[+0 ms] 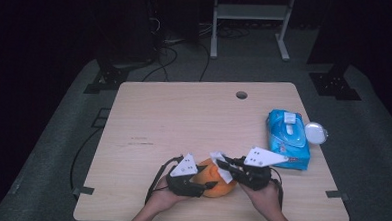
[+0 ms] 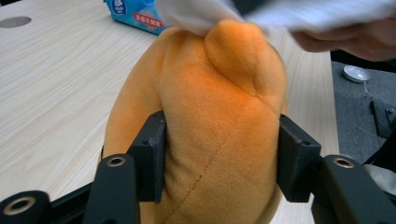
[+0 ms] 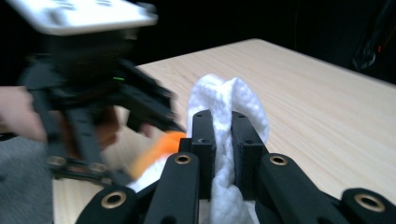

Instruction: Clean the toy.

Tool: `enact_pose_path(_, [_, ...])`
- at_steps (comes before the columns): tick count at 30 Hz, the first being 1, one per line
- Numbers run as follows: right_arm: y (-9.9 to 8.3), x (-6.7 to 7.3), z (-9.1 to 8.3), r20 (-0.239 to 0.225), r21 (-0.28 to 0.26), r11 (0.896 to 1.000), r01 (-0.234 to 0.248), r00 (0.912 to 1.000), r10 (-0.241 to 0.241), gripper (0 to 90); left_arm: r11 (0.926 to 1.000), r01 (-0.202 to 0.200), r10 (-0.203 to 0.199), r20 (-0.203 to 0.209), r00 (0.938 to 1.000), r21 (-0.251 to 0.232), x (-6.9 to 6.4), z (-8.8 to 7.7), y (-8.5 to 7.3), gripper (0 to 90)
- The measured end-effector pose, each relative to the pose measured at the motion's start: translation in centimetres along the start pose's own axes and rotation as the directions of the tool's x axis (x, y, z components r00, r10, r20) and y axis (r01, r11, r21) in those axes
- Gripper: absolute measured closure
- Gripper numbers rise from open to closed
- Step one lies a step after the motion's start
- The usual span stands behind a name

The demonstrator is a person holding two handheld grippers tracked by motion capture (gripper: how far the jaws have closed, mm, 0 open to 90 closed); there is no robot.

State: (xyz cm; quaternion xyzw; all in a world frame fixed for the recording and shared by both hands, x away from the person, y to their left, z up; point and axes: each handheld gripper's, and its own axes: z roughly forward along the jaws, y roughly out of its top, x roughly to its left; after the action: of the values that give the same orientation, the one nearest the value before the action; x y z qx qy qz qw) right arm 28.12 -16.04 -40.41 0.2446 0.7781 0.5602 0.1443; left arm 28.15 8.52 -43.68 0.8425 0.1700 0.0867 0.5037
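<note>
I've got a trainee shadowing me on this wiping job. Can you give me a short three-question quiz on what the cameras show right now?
1. True or false: the left tongs are shut on the orange plush toy.
2. What do the right tongs hold?
A. the blue wipes pack
B. a white wipe
C. nothing
3. Fill in: on the table, the wipes pack lies toward the person's ____ side.

Key:
1. True; the pads press into the plush on both sides.
2. B; the wipe is pinched between the shut jaws, up against the toy.
3. Right.
</note>
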Motion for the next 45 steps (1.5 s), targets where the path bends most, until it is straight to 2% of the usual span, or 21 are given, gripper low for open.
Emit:
enact_pose_path(1, [0.0,0.0,0.0,0.0,0.0,1.0,0.0,1.0,0.0,81.2,1.0,0.0,0.0,0.0,1.0,0.0,0.0,0.0,0.0,45.8])
enact_pose_path(2, [-0.9,-1.8,-0.3,0.076,0.029,0.999,-0.02,0.997,0.018,81.2,1.0,0.001,-0.001,0.003,1.0,0.0,0.0,-0.1,0.0,46.0])
enact_pose_path(4, [-2.2,-3.8,-0.8,0.111,0.036,0.993,-0.115,0.9877,0.11,81.2,1.0,0.003,-0.003,0.004,1.0,0.002,0.1,-0.3,-0.2,46.2])
enact_pose_path(5, [-2.5,-4.2,-1.1,0.116,0.029,0.99,-0.14,0.9839,0.136,81.2,1.0,0.006,-0.006,0.008,1.0,0.002,0.2,-0.3,-0.2,46.2])
enact_pose_path(7, [-1.9,-3.6,-1.4,0.095,0.004,0.993,-0.12,0.9883,0.119,81.2,0.9999,0.013,-0.013,0.01,0.9999,-0.002,0.4,-0.4,-0.2,46.1])
enact_pose_path(9, [-1.0,-2.3,-1.1,0.045,-0.021,0.996,-0.083,0.9955,0.084,81.2,0.9997,0.023,-0.023,0.016,0.9996,-0.003,0.6,-0.4,-0.3,46.2])
enact_pose_path(11, [-1.1,-1.7,-0.4,0.043,0.004,0.999,-0.051,0.9978,0.051,81.2,0.9997,0.022,-0.022,0.015,0.9996,0.004,0.8,-0.7,-0.4,46.2])
enact_pose_path(13, [-2.0,-2.8,-0.2,0.032,0.0,0.993,-0.114,0.993,0.114,81.1,0.9994,0.035,-0.035,0.017,0.9992,0.003,1.1,-1.0,-0.6,46.1])
enact_pose_path(15, [-2.5,-3.7,-0.6,0.08,0.016,0.99,-0.137,0.9876,0.135,81.1,0.9988,0.048,-0.048,0.023,0.9986,0.0,1.4,-1.3,-0.8,46.2])
enact_pose_path(16, [-2.6,-4.0,-0.9,0.083,0.009,0.987,-0.158,0.9841,0.157,81.1,0.9986,0.052,-0.052,0.023,0.9984,0.001,1.6,-1.4,-0.9,46.2])
enact_pose_path(20, [-1.8,-2.9,-1.3,0.055,-0.026,0.992,-0.123,0.9908,0.124,81.0,0.9963,0.086,-0.085,0.022,0.9961,-0.006,2.2,-1.9,-1.1,46.5])
enact_pose_path(22, [-1.9,-2.7,-0.9,0.049,-0.016,0.993,-0.113,0.9923,0.114,81.0,0.9958,0.091,-0.091,0.02,0.9956,-0.003,2.4,-2.1,-1.2,46.5])
enact_pose_path(27, [-3.0,-4.0,-0.8,0.073,-0.002,0.982,-0.188,0.9796,0.188,81.0,0.9926,0.12,-0.12,0.029,0.9924,-0.015,2.9,-2.2,-1.4,46.5])
enact_pose_path(30, [-1.8,-2.8,-1.0,0.04,-0.039,0.989,-0.14,0.9891,0.142,81.0,0.9914,0.13,-0.129,0.032,0.9911,-0.018,3.1,-2.2,-1.4,46.6])
enact_pose_path(32, [-1.6,-2.3,-0.6,0.03,-0.031,0.993,-0.115,0.9929,0.116,81.0,0.9915,0.129,-0.128,0.029,0.9913,-0.017,3.0,-2.1,-1.2,46.9])
enact_pose_path(33, [-1.9,-2.4,-0.4,0.035,-0.022,0.993,-0.114,0.9928,0.114,81.0,0.9909,0.133,-0.132,0.028,0.9908,-0.02,3.0,-2.2,-1.1,47.1])
enact_pose_path(35, [-2.6,-3.2,-0.3,0.04,-0.016,0.987,-0.16,0.9862,0.161,80.9,0.9891,0.143,-0.142,0.027,0.9894,-0.034,2.9,-2.2,-0.9,47.8])
enact_pose_path(37, [-2.3,-3.3,-0.7,0.052,-0.026,0.985,-0.169,0.984,0.17,80.9,0.9897,0.136,-0.135,0.025,0.9905,-0.043,2.6,-2.3,-0.6,48.8])
enact_pose_path(40, [-1.0,-1.7,-1.0,0.011,-0.065,0.991,-0.113,0.9934,0.114,80.9,0.9907,0.122,-0.121,0.022,0.9925,-0.061,2.1,-2.4,0.0,50.7])
enact_pose_path(42, [-0.7,-1.1,-0.6,0.01,-0.049,0.996,-0.078,0.9968,0.079,80.9,0.9907,0.119,-0.117,0.022,0.9928,-0.067,1.9,-2.7,0.3,51.2])
enact_pose_path(45, [-1.9,-2.3,0.0,0.027,-0.012,0.991,-0.134,0.9905,0.135,80.9,0.9905,0.123,-0.123,0.007,0.9924,-0.062,2.1,-3.0,0.2,51.2])
